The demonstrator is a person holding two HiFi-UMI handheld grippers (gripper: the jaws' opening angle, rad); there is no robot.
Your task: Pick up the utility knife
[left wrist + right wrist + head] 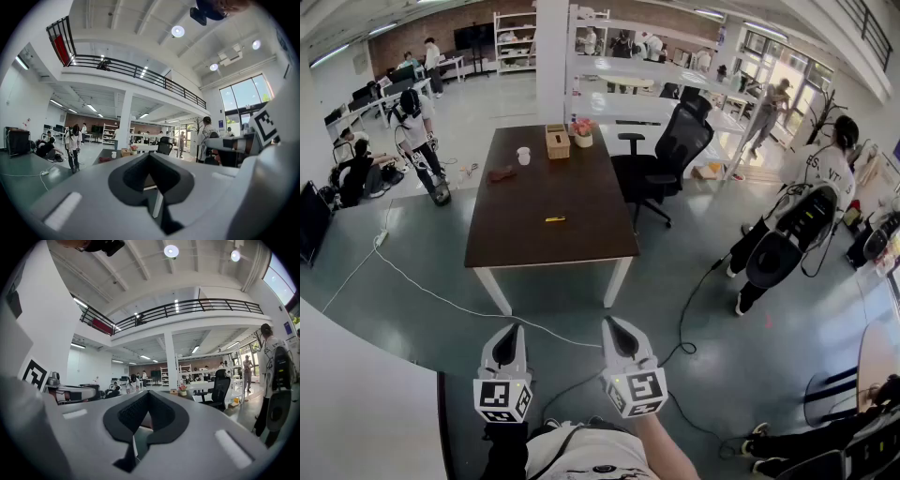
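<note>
The utility knife [555, 219] is a small yellow item lying near the middle of a dark brown table [525, 246], a few steps ahead of me. Both grippers are held level over the floor, short of the table's near edge and well away from the knife. My left gripper [513, 330] has its jaws together with nothing between them, as the left gripper view also shows for this gripper [149, 155]. My right gripper [614, 323] is shut and empty too, its tips [147, 393] meeting in the right gripper view. The knife is too small to make out in either gripper view.
On the table's far end stand a tissue box [557, 141], a flower pot [583, 131], a white cup [523, 156] and a brown object [502, 173]. A black office chair [670, 155] stands at its right side. A white cable [441, 300] crosses the floor, and a person [806, 225] stands to the right.
</note>
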